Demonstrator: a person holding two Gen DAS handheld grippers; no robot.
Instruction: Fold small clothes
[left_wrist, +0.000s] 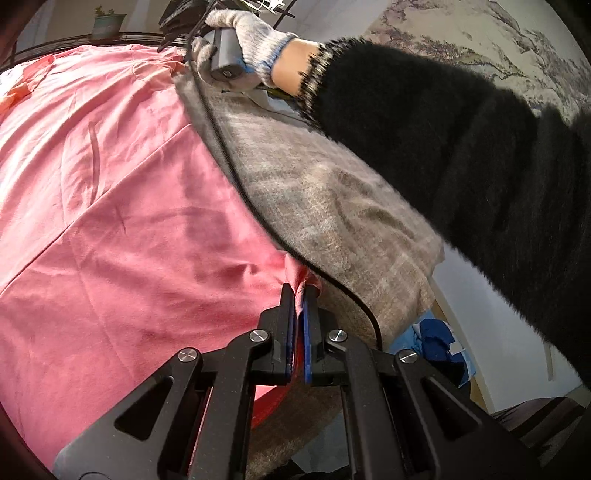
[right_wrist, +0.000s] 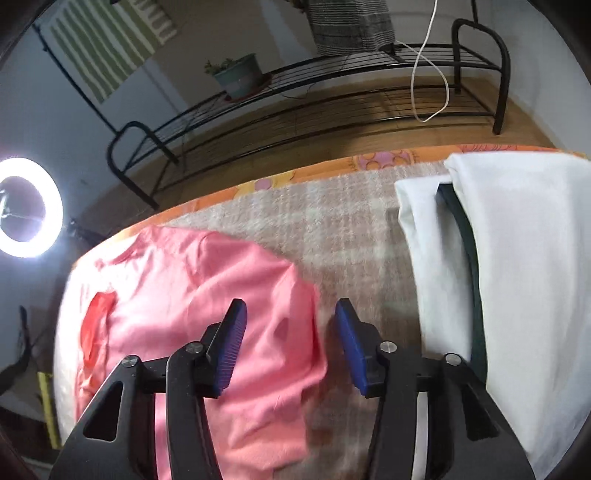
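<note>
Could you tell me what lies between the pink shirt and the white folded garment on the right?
In the right wrist view, only a bare stretch of the beige plaid blanket separates the pink shirt from the white garment.

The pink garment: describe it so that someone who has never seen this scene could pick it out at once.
Start at the beige plaid blanket that covers the work surface, with its orange border along the far edge. On the left part of it lies the pink garment, spread fairly flat. Unlike the folded white clothes on the right, it is salmon pink and wrinkled, and the left gripper pinches its edge.
</note>
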